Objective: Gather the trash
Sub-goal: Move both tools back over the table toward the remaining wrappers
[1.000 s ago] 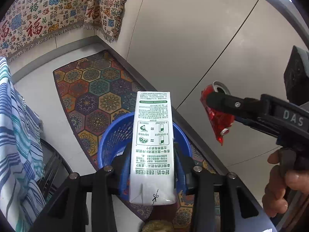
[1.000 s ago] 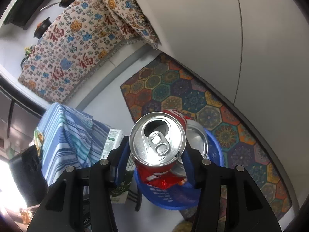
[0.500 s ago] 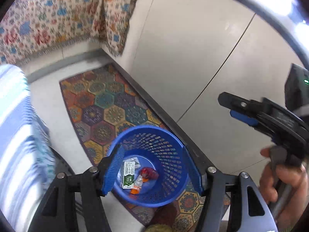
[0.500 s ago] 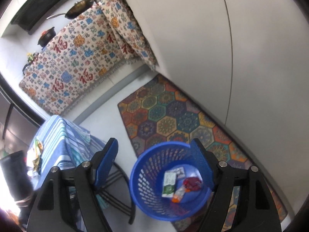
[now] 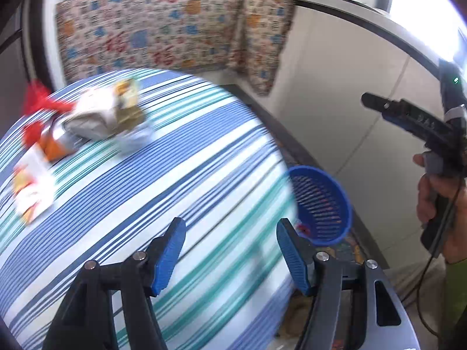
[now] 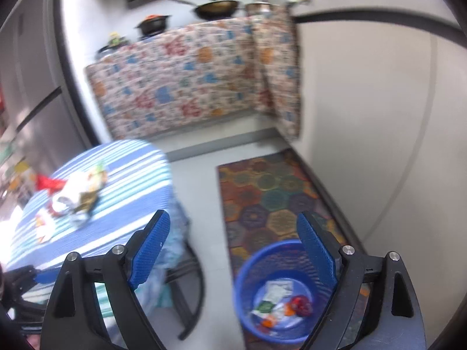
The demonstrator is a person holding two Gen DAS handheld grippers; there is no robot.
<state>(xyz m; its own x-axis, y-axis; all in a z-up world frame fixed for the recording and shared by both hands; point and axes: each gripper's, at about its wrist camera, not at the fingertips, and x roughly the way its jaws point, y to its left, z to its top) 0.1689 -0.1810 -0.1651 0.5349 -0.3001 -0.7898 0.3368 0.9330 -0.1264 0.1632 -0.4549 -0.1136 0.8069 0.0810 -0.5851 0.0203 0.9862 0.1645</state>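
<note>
My left gripper is open and empty above the blue-and-white striped table. Blurred trash lies on the far left of the table: a crumpled pale wrapper, a red scrap and a white-orange packet. My right gripper has its jaws opening with nothing between them; it hangs above the floor beside the blue basket. A crushed red can and a green-white carton lie in the basket. The trash pile also shows in the right wrist view.
The blue basket stands on a patterned rug by a white cabinet wall. A patterned cloth hangs over a counter with pans. A person's hand holds the right gripper at the right.
Both grippers opened; the carton and the red can dropped into the basket. The left gripper swung over the striped table and the right one rose and turned away from the basket.
</note>
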